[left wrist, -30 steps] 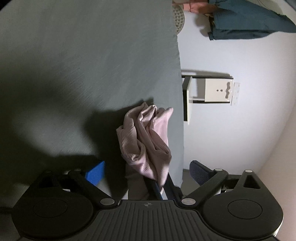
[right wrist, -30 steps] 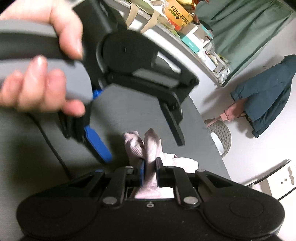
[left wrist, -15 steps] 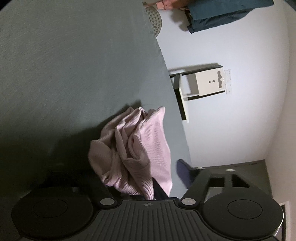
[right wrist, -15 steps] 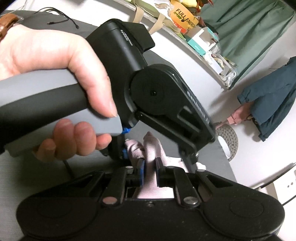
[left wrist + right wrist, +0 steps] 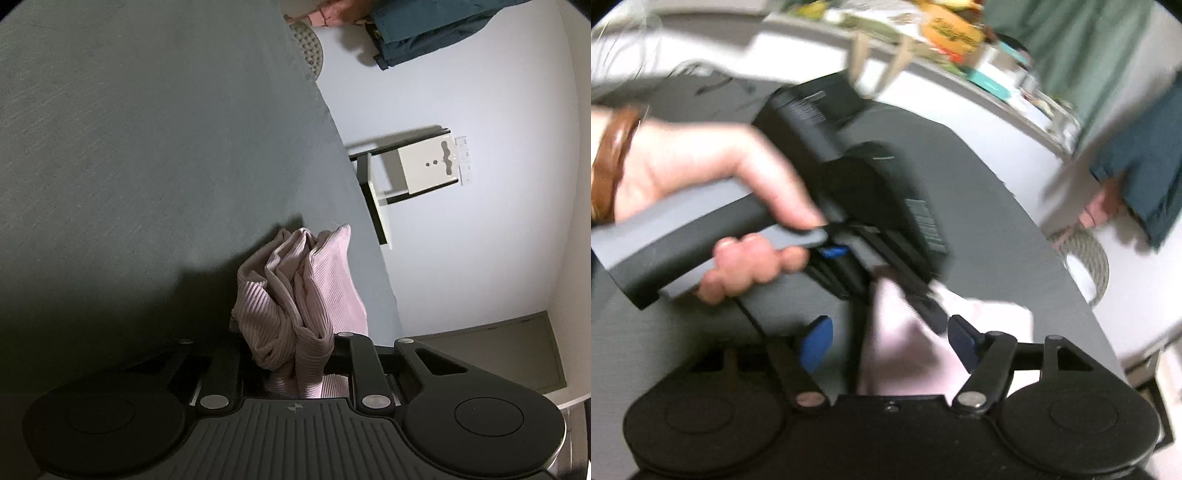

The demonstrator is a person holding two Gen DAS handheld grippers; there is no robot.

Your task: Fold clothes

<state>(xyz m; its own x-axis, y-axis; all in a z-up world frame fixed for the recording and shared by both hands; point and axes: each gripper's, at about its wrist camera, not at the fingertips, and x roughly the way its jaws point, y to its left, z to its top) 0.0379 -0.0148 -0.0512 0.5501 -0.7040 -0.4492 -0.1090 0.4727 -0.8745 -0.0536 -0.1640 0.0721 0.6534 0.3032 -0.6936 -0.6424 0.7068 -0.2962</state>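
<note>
Pink ribbed cloth (image 5: 303, 306) lies bunched on the grey table (image 5: 147, 147), near its edge. My left gripper (image 5: 295, 363) is clamped on it. My right gripper (image 5: 886, 341) has its blue-tipped fingers (image 5: 816, 341) spread wide around the cloth, gripping nothing.

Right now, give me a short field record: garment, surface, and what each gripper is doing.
garment: pink ribbed cloth, bunched, not folded flat
surface: grey table; cloth sits near its edge
left gripper: shut on the cloth, fabric bunched between its fingers
right gripper: open, blue fingers spread either side of the cloth
left hand: wrapped around the left gripper's handle, seen from the right wrist
image quality: right wrist view motion-blurred
</note>
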